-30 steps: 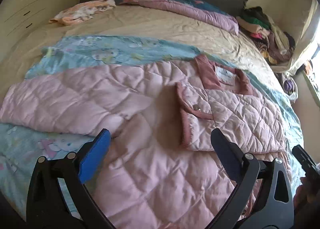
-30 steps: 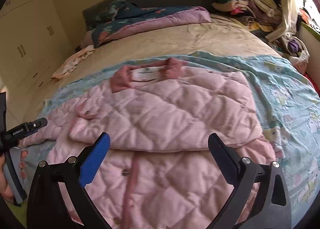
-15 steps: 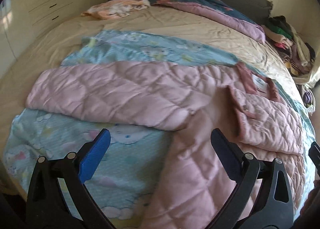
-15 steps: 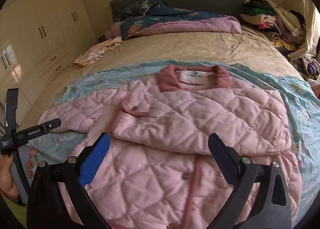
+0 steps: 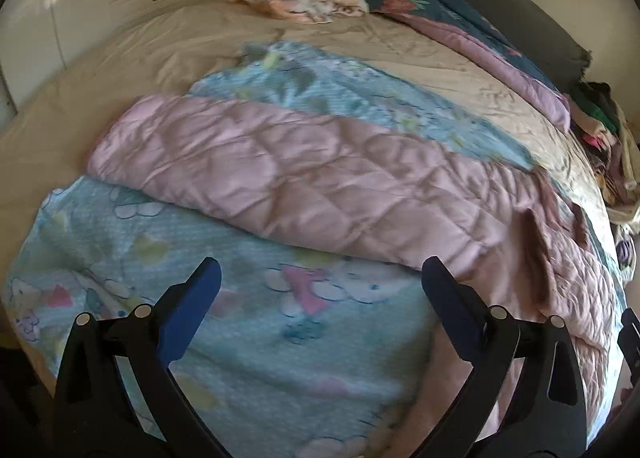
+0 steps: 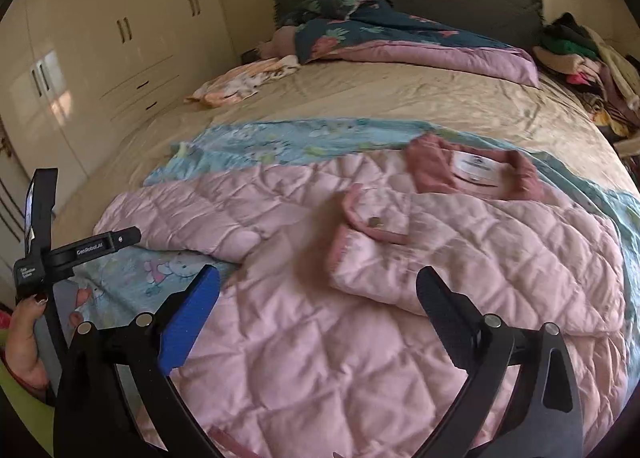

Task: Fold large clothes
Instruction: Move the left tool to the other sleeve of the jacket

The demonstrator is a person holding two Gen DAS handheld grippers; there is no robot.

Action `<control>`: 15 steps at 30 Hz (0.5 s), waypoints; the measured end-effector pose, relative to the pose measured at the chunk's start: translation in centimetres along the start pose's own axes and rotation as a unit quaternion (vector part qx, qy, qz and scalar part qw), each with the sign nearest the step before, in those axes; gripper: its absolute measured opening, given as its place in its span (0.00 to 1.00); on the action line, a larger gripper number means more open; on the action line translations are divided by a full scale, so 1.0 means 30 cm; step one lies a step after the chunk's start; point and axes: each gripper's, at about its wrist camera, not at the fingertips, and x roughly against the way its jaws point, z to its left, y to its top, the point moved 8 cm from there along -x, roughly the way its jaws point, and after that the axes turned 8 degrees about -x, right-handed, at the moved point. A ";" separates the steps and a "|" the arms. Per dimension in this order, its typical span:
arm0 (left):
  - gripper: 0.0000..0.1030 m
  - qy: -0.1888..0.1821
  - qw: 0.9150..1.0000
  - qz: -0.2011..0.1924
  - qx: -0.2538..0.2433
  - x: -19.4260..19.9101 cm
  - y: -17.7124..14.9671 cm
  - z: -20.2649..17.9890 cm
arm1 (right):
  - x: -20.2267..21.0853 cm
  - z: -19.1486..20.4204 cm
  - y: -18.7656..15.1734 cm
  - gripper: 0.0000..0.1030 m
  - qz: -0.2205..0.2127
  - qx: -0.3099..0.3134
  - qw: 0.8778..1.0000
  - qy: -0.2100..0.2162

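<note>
Both tongs were released and empty. The left tongs point(image 5: 318, 278) were held above the blue cartoon-print blanket point(image 5: 256, 342), with the outstretched sleeve point(image 5: 280, 182) of the pink quilted jacket point(image 6: 360, 298) just beyond the fingertips. Over the preceding second, this view had been swung leftward from the jacket's folded chest to that sleeve. The right tongs point(image 6: 318, 286) were poised over the jacket's lower front, beside the other sleeve point(image 6: 460, 250), which was already folded across the chest below the collar point(image 6: 436, 168). The jacket was spread flat on the blanket, itself laid on the beige bed point(image 6: 400, 98). One sleeve fold was thus judged complete, and the shift suggested that the extended sleeve was the next target. Rumpled bedding point(image 6: 400, 42) and a clothes pile point(image 6: 580, 62) were seen well apart, near the headboard.
</note>
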 end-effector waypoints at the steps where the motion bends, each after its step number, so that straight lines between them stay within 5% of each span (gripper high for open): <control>1: 0.91 0.002 1.000 0.001 0.005 -0.007 0.000 0.022 | -0.011 0.016 -0.002 0.95 0.002 0.004 1.000 0.001; 15: 0.91 0.032 0.996 0.013 0.084 -0.153 0.013 0.297 | -0.164 0.207 -0.019 0.95 0.033 0.041 0.998 0.022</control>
